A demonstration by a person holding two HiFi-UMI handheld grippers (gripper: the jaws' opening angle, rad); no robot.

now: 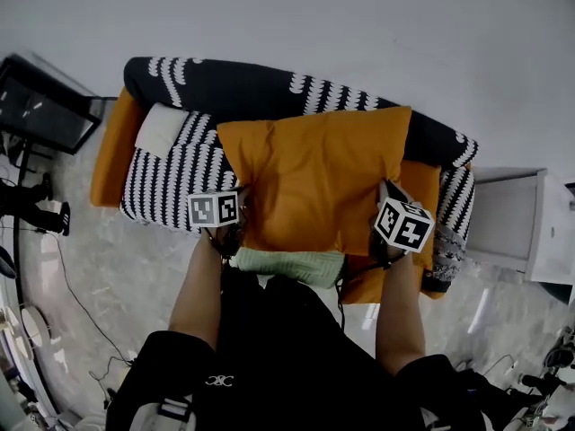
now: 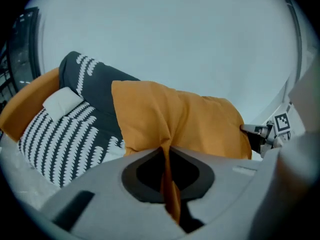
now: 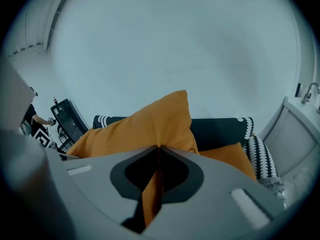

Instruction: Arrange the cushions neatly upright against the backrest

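Note:
A large orange cushion (image 1: 314, 182) hangs lifted above the seat of a black-and-white patterned sofa (image 1: 260, 88). My left gripper (image 1: 230, 226) is shut on its lower left corner, and a fold of orange fabric is pinched between the jaws of the left gripper (image 2: 165, 151). My right gripper (image 1: 386, 241) is shut on the lower right corner, where orange cloth runs down between the jaws of the right gripper (image 3: 157, 151). The orange cushion (image 3: 145, 126) stands tilted in front of the dark backrest (image 3: 220, 129). A second orange cushion (image 3: 232, 159) lies on the seat at the right.
A striped cushion (image 1: 171, 182) with a small white pillow (image 1: 162, 128) on it lies on the left of the seat, beside an orange one (image 1: 112, 151) at the armrest. A pale green knitted cushion (image 1: 287, 266) sits at the front edge. A black stand (image 1: 40, 110) is left, a white cabinet (image 1: 517, 223) right.

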